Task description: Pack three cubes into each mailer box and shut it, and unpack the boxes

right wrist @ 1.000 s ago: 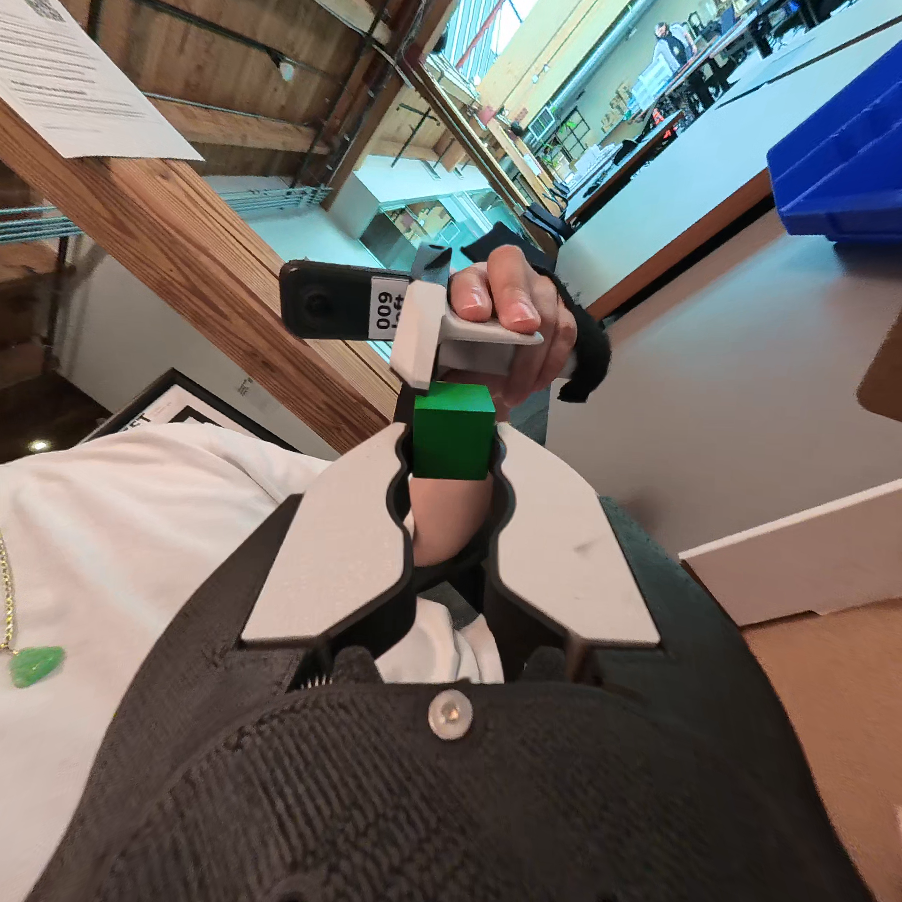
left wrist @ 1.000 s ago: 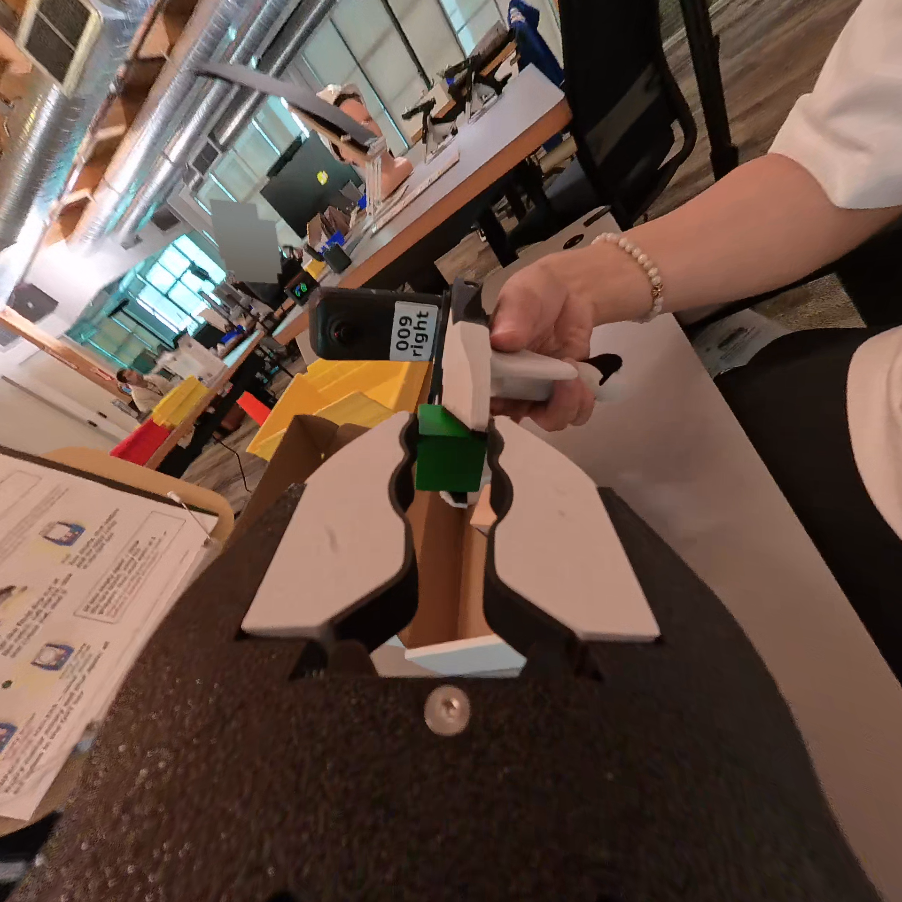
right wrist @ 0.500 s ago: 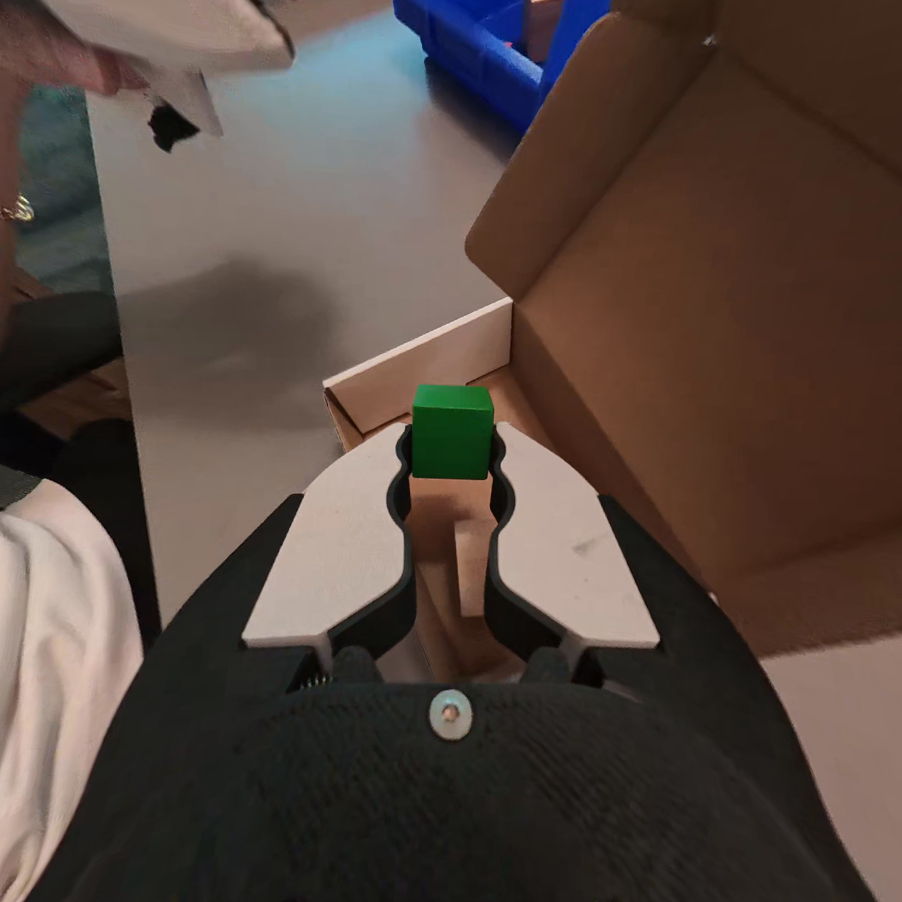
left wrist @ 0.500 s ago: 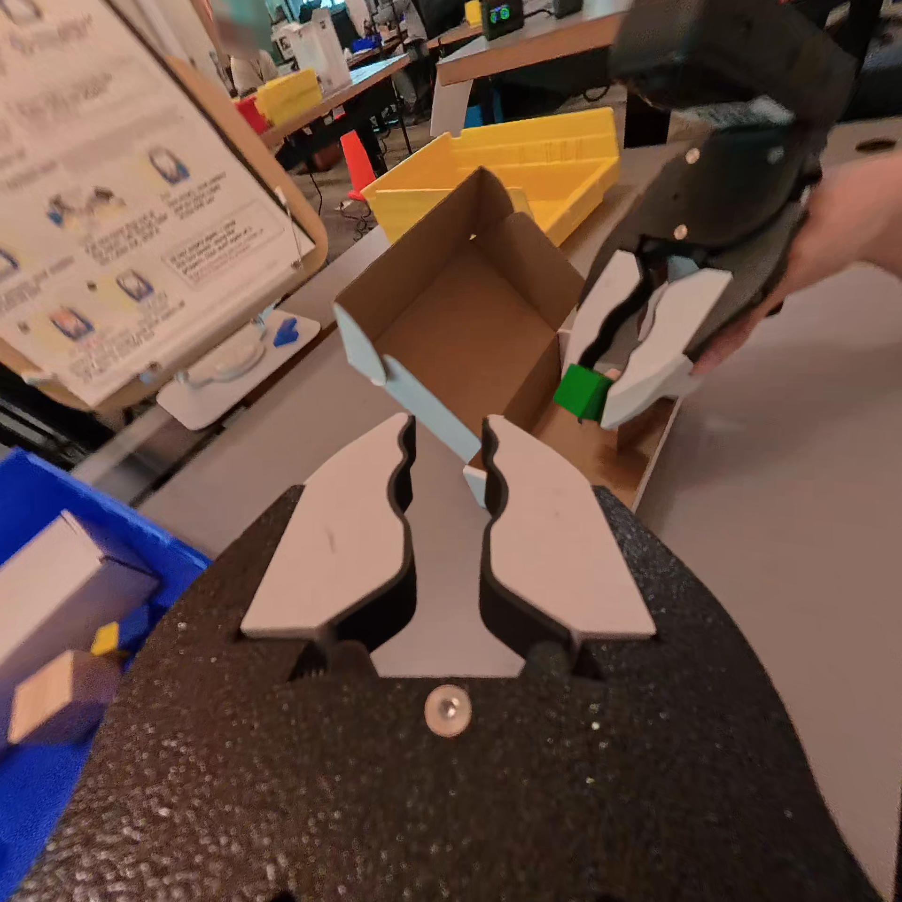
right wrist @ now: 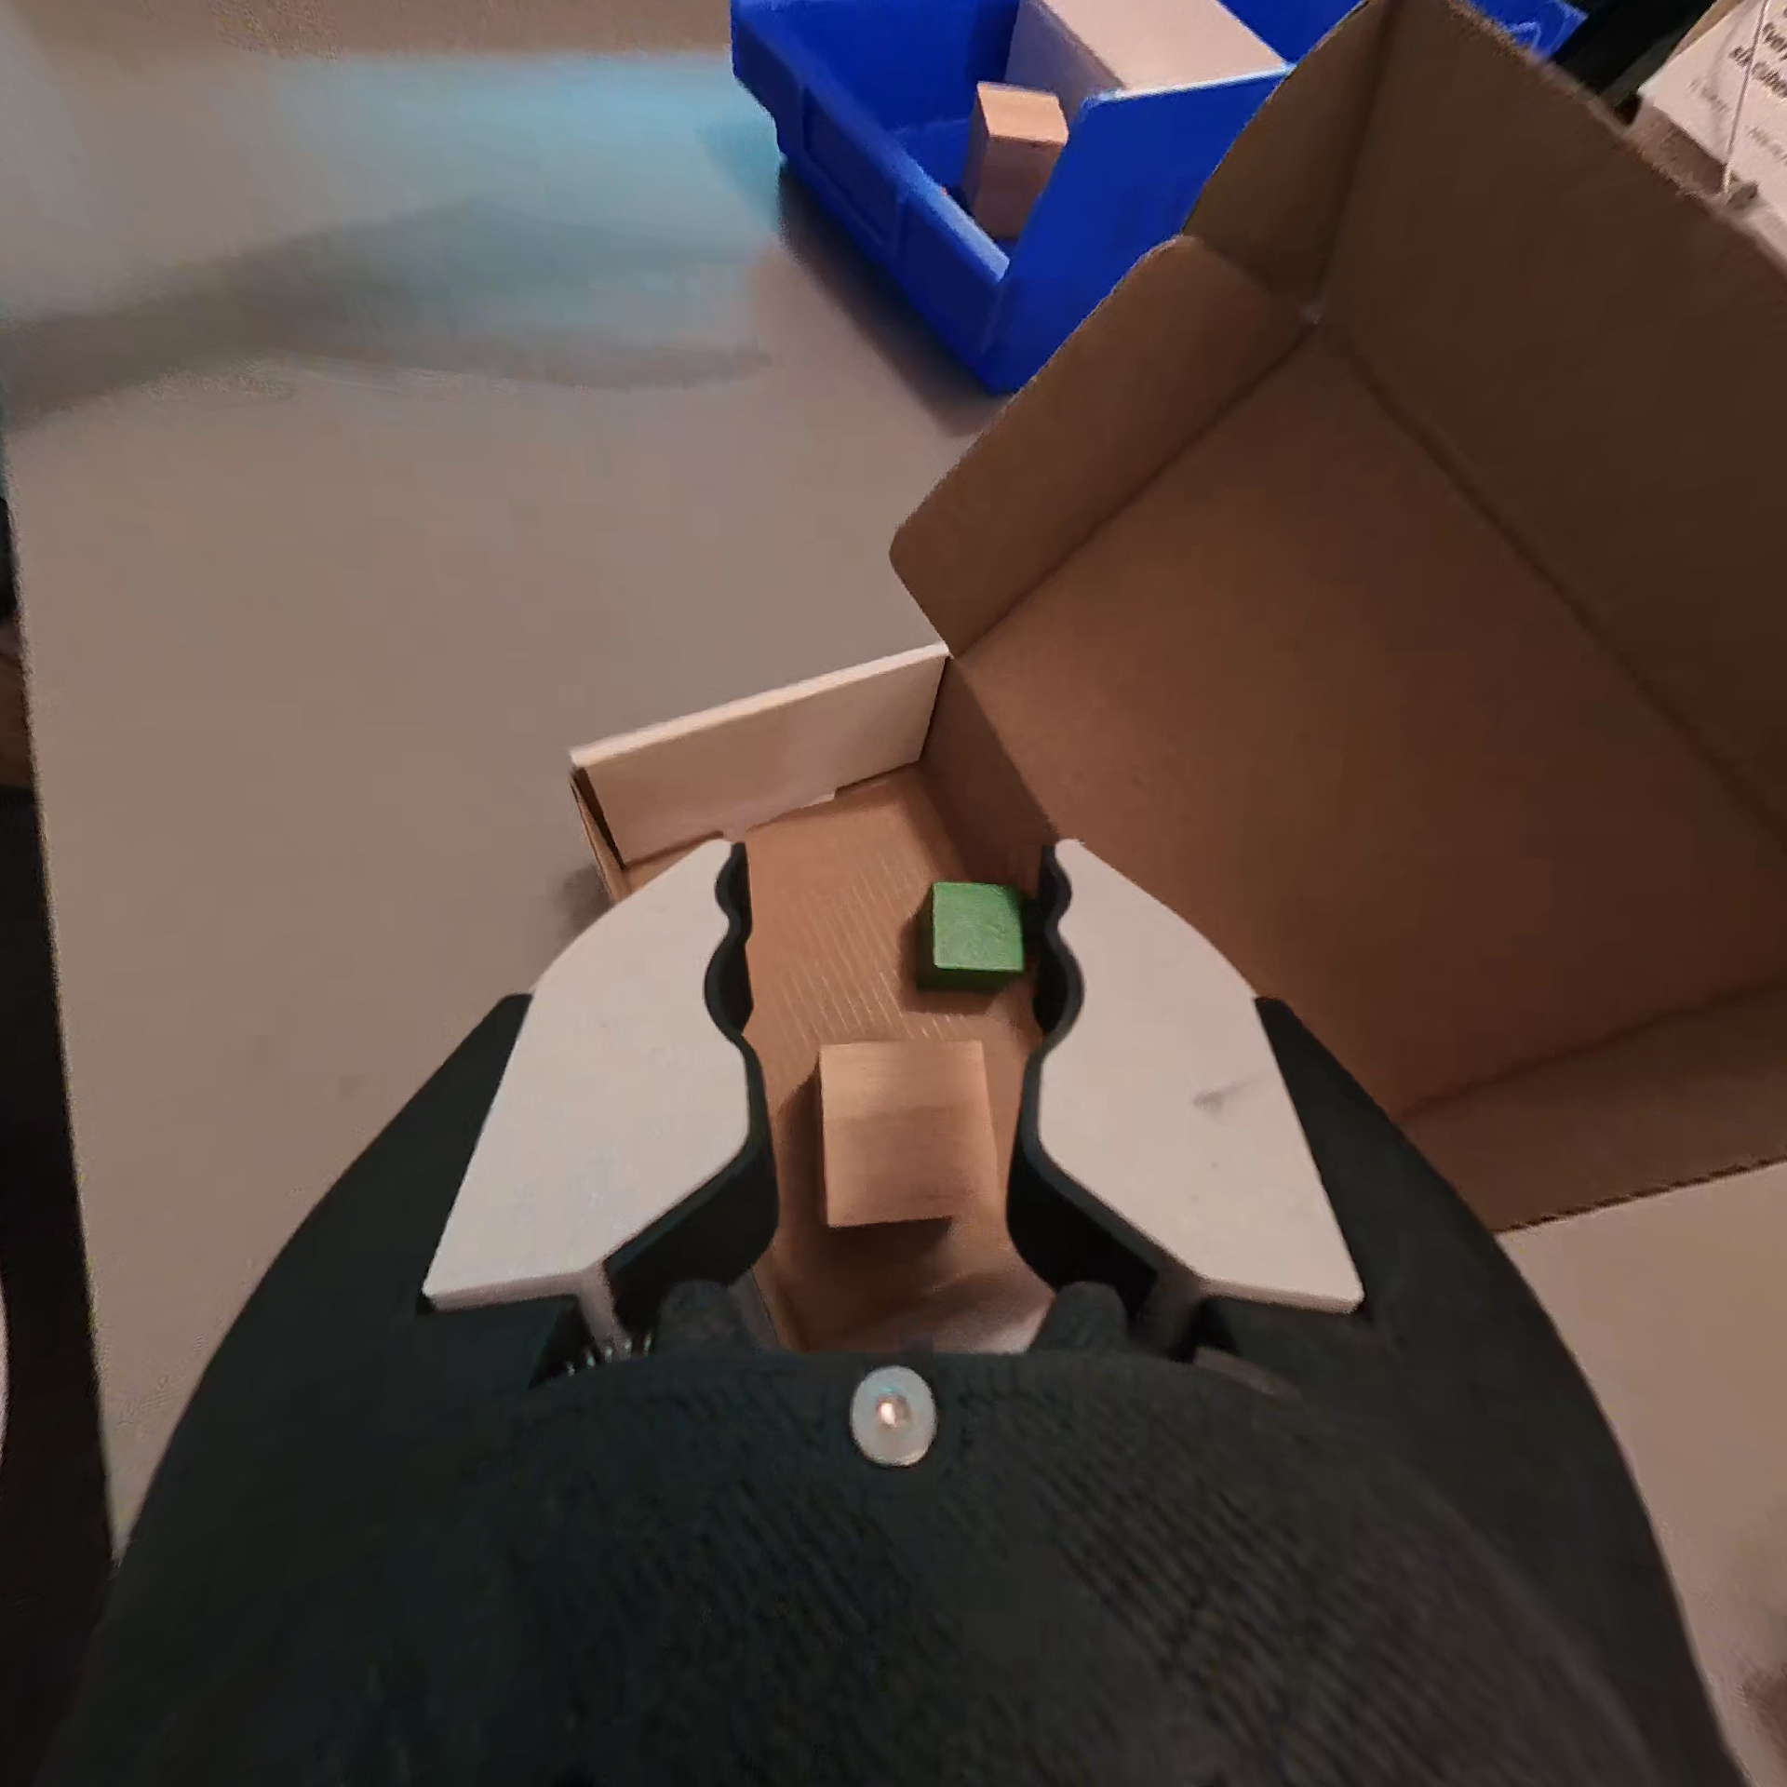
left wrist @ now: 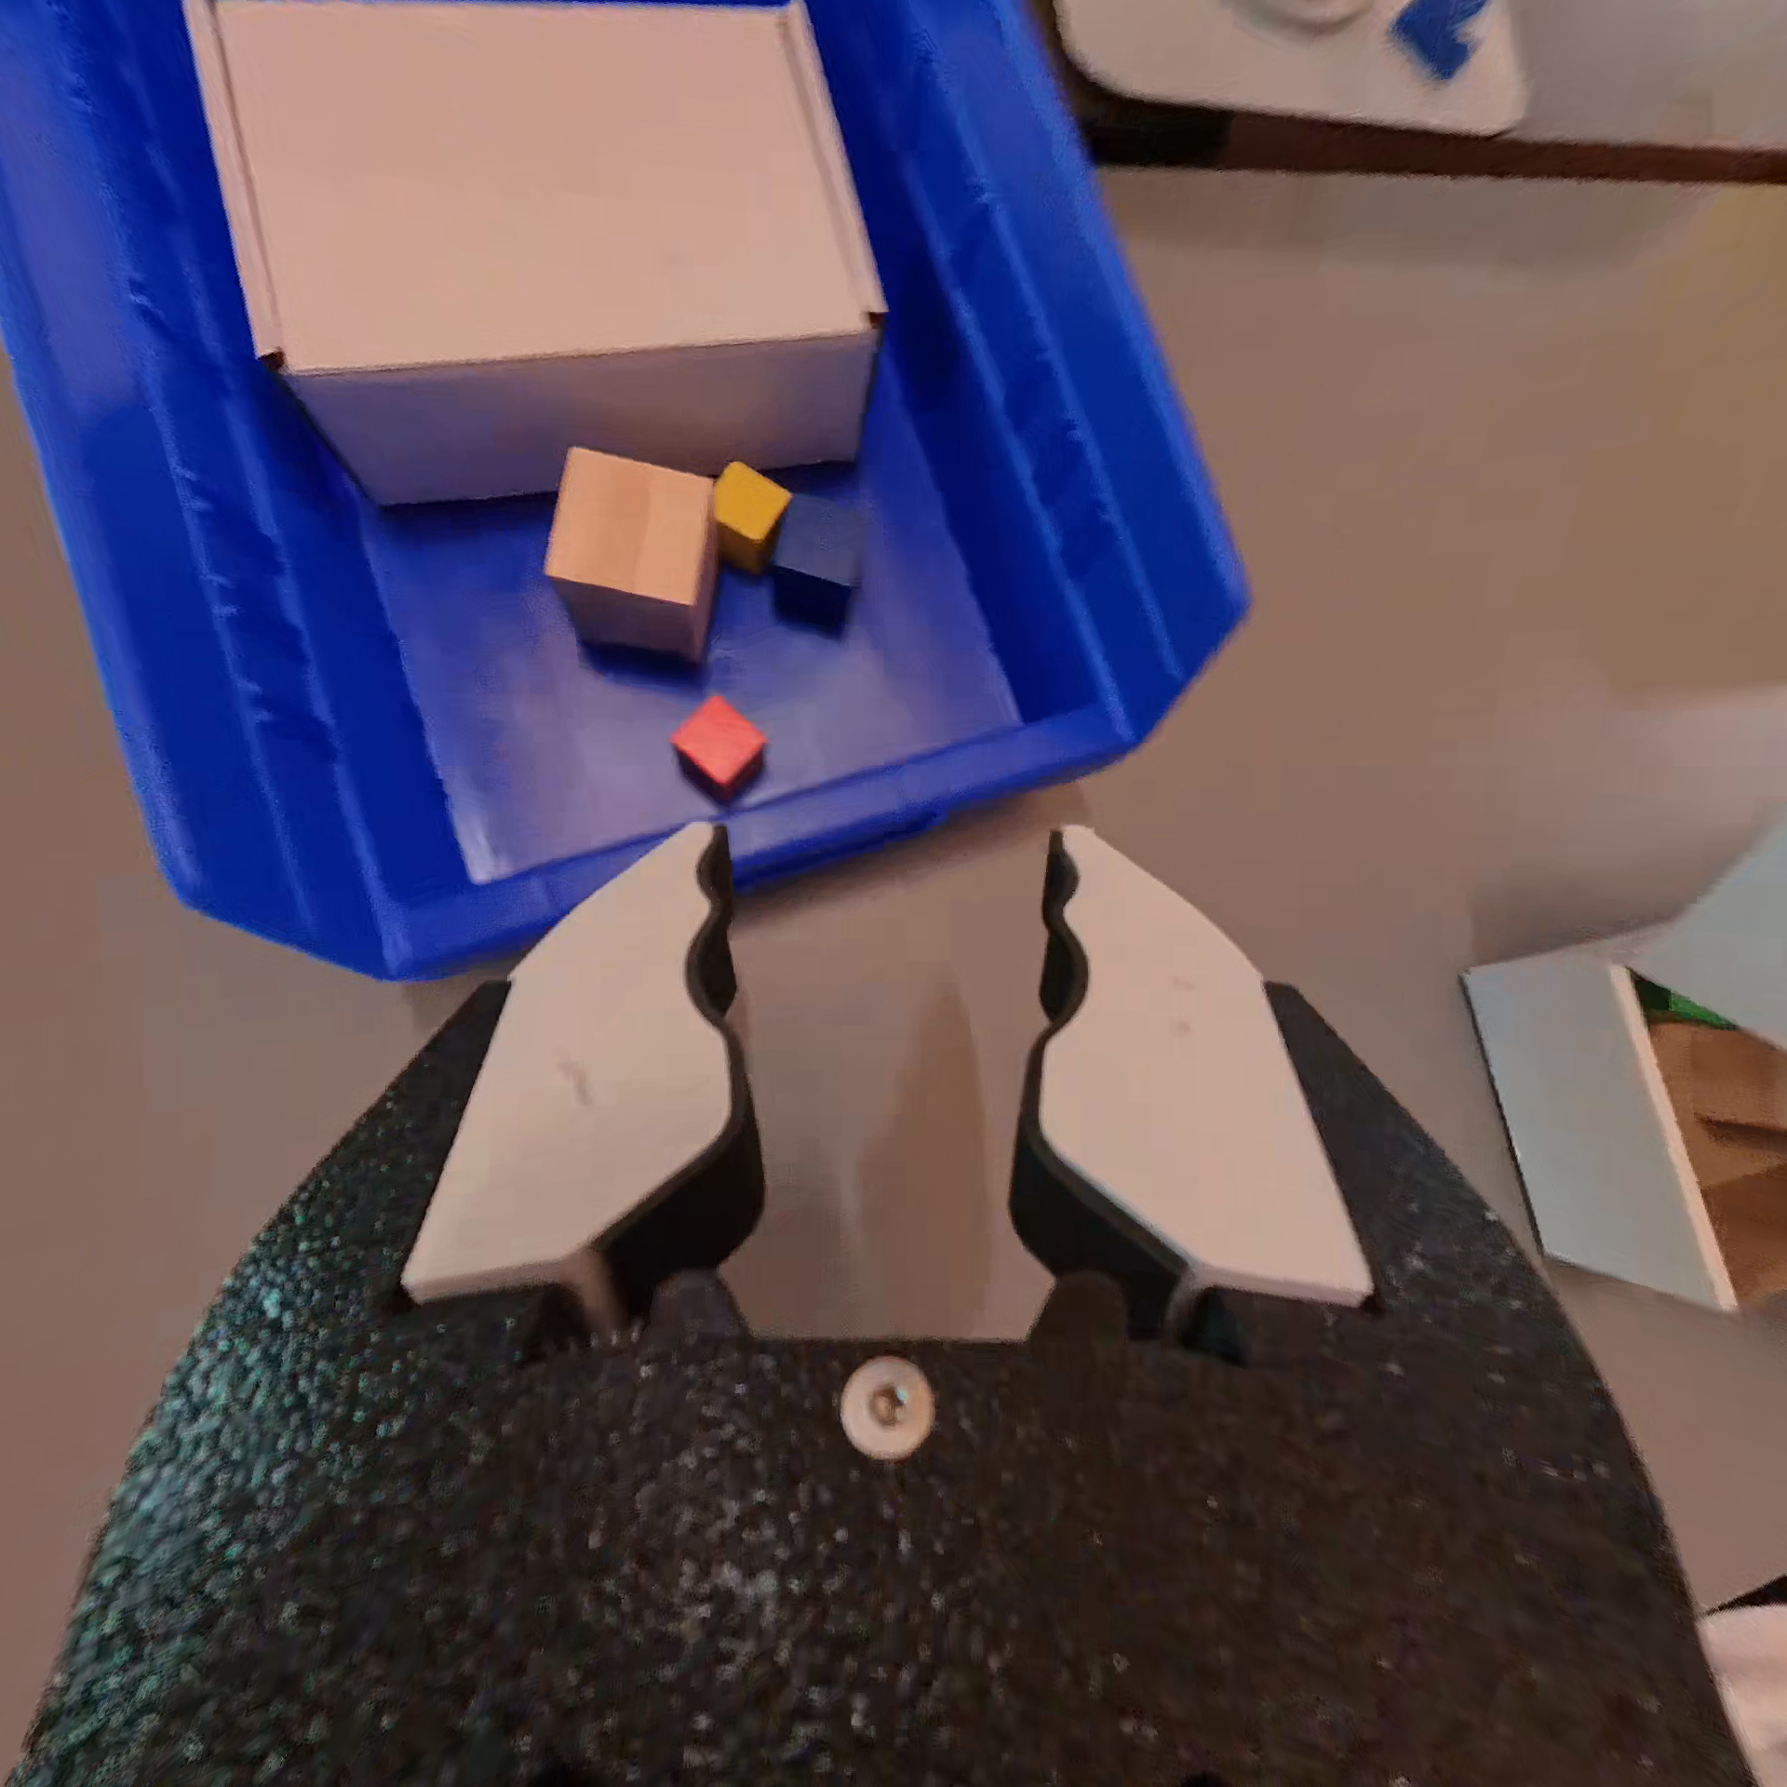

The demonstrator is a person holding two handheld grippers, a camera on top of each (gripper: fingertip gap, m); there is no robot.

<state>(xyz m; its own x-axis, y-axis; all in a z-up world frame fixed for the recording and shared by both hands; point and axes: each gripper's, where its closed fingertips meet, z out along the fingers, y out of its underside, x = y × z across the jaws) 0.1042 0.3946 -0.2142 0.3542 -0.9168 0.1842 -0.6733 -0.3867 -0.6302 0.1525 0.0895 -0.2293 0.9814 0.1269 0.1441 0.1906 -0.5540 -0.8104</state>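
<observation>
Grey bench (left wrist: 1450, 580) fills the left wrist view, with a blue bin (left wrist: 1064, 435) lying just ahead of the left tool (left wrist: 885, 851). That tool stands wide open with nothing between its jaws, its tips just short of the bin's near wall. Inside the bin lie four cubes: one large plain wooden cube (left wrist: 633, 551), one yellow cube (left wrist: 749, 512) touching it, one dark blue cube (left wrist: 820, 553) beside the yellow, and one red cube (left wrist: 718, 747) alone, nearest the tool. One closed mailer box (left wrist: 541, 222) sits at the far end of the bin. At the right edge shows a corner of the open mailer box (left wrist: 1586, 1112). Half a second ago this tool was nearly shut and faced the open box; now it is spread and faces the bin.

From the right wrist view, the right tool (right wrist: 894, 861) hangs over the open mailer box (right wrist: 1354, 774), jaws wide apart and holding nothing. Two cubes lie on the box floor: one green cube (right wrist: 972, 936) just inside the right fingertip, near the back wall, and one wooden cube (right wrist: 904, 1141) between the jaws, closer to the tool's body. The lid stands raised to the right. Beyond, the blue bin (right wrist: 899, 184) holds a wooden cube (right wrist: 1015, 155). Half a second ago the green cube was pinched at the fingertips; now it rests free in the box.
</observation>
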